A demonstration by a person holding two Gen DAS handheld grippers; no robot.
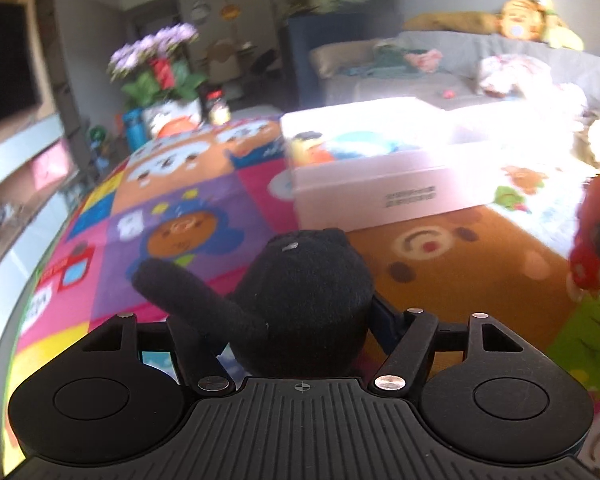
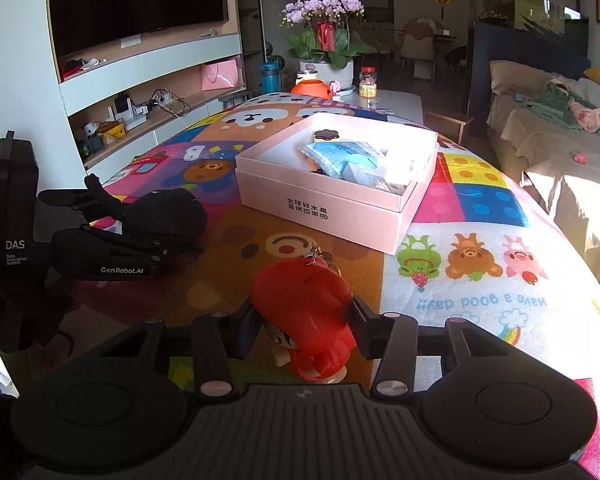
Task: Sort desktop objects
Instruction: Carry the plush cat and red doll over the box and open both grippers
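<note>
My left gripper (image 1: pixel 300 320) is shut on a black plush toy (image 1: pixel 300 292), held above the colourful mat; its long ear sticks out to the left. It also shows in the right wrist view (image 2: pixel 160 216) at the left, in the left gripper (image 2: pixel 172 240). My right gripper (image 2: pixel 304 320) is shut on a red toy figure (image 2: pixel 304 312) with a small metal ring on top; that toy shows at the right edge of the left wrist view (image 1: pixel 596 236). An open pink box (image 2: pixel 324 216) holding a blue packet (image 2: pixel 340 156) and other items lies ahead of both grippers (image 1: pixel 372 184).
A cartoon-print mat (image 2: pixel 480 280) covers the table. At the far end stand a flower pot (image 2: pixel 324 40), an orange bowl (image 2: pixel 310 87), a jar (image 2: pixel 367 80) and a blue bottle (image 2: pixel 269 77). A sofa (image 2: pixel 540 132) is to the right, a TV shelf (image 2: pixel 140 80) to the left.
</note>
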